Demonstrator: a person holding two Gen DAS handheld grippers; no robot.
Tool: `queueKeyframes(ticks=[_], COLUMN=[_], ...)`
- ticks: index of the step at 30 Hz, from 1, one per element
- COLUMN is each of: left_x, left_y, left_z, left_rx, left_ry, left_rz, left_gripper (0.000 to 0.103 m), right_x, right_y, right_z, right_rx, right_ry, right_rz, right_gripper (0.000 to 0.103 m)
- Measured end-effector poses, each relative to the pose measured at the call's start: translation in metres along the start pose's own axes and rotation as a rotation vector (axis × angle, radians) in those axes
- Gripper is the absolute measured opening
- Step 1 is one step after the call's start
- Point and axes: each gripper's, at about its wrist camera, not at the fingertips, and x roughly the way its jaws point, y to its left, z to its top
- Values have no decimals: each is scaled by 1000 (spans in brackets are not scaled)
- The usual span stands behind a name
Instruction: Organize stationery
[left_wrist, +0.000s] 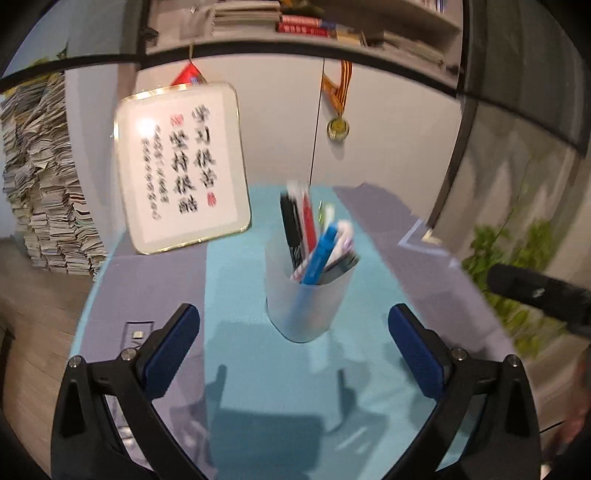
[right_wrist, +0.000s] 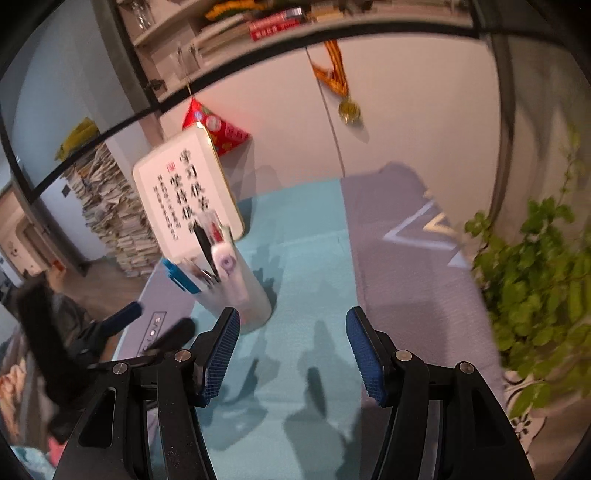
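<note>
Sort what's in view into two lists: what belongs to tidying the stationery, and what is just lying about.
Belongs to the job:
pen cup
blue pen
black marker
red pen
left tongs, open
right tongs, open

Just lying about:
calligraphy plaque
medal
plant
paper stack

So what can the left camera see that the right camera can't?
Only the left wrist view shows the left gripper up close, jaws wide open, and the red pen in the cup.

Only the right wrist view shows the right gripper up close, also open and empty, the full plant, and the yellow bag atop the paper stack.

Both show the cup of pens, the sign, the medal, and the teal mat.
</note>
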Motion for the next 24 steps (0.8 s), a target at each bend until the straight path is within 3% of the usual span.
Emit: queueKeyframes(ticks=[7,14,18,24], left_x=[-92,-143,-161,-179], left_y=[-19,-35,-34,-37], left_z=[4,-6,-7,-9], left_rx=[52,74,56,58], left_ry=[-191,-243,-265,-292], left_rz=[74,88,86,88], left_gripper=[102,102,102,102], right_x=[-65,-118,-144,-160], right_y=[35,59,69,68], right_z=[-10,-30,-36,-38], right_rx=[-75,-117,-137,-115], right_ry=[-140,-222,-273,-305], right_rz=[-32,-43,-61,-66], right_gripper=[62,62,70,70])
